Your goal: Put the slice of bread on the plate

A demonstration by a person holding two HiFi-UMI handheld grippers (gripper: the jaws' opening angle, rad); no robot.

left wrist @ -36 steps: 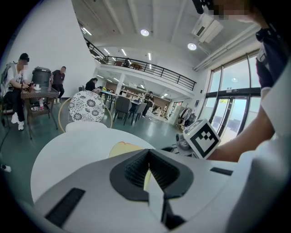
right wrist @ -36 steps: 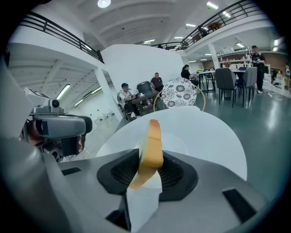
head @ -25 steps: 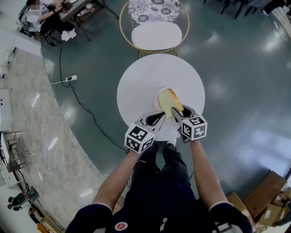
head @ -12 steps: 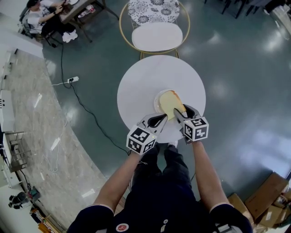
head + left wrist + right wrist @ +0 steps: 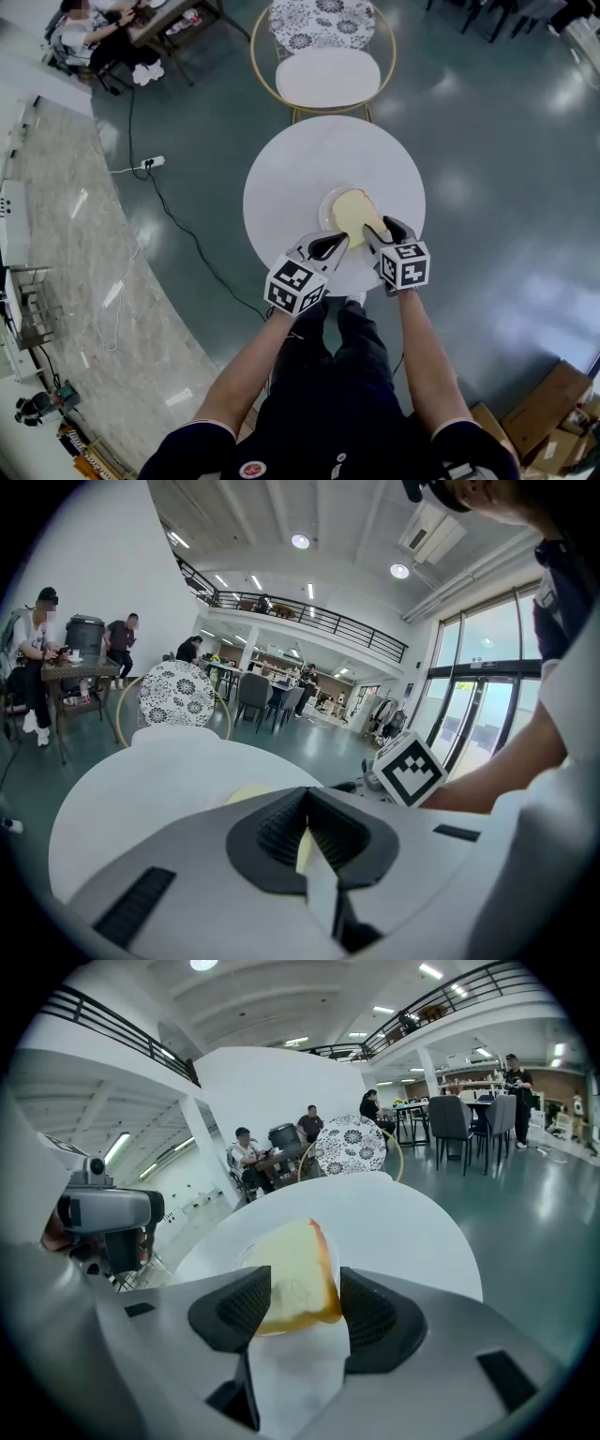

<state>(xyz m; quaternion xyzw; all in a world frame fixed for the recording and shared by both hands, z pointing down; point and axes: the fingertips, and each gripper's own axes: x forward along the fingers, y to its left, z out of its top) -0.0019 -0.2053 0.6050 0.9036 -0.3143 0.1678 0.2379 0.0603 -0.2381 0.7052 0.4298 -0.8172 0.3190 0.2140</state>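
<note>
Pale yellow bread slice [image 5: 354,214] lies on the small round white plate [image 5: 325,200], frame centre. On the right gripper [image 5: 298,1299], jaws are opening around it, presumably for release; the left gripper [image 5: 307,829] is closed, empty, idle.

table [image 5: 300,169]: smooth white top
slice of bread [image 5: 356,216]: soft pale crumb, browned crust
floor [image 5: 487,141]: glossy
chair frame [image 5: 252,56]: gold metal

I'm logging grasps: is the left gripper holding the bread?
No, the left gripper is shut on nothing, and the bread lies on the plate.
</note>
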